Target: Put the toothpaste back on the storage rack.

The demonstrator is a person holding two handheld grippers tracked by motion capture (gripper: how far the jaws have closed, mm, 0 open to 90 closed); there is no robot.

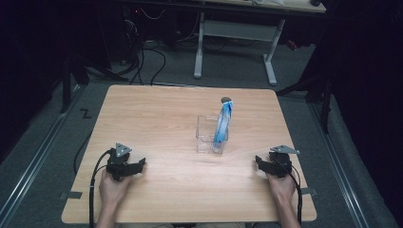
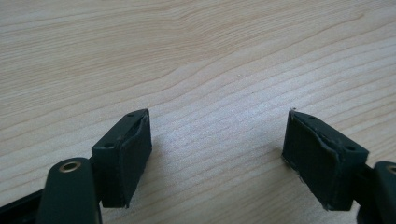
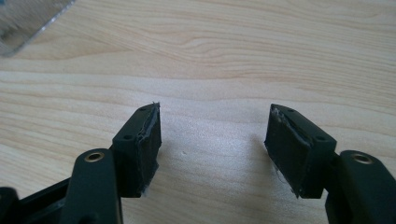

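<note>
A clear plastic box stands near the middle of the wooden table. A blue and white packet stands upright in the box's right side, sticking out above its rim. My left gripper rests on the table at the front left, open, with bare wood between its pads. My right gripper rests at the front right, open as well, nothing between its pads. A corner of the clear box shows at the top left of the right gripper view.
A small dark round object lies on the table just behind the packet. Beyond the table stand a white desk frame and cables on the grey floor. A metal rail runs along the left.
</note>
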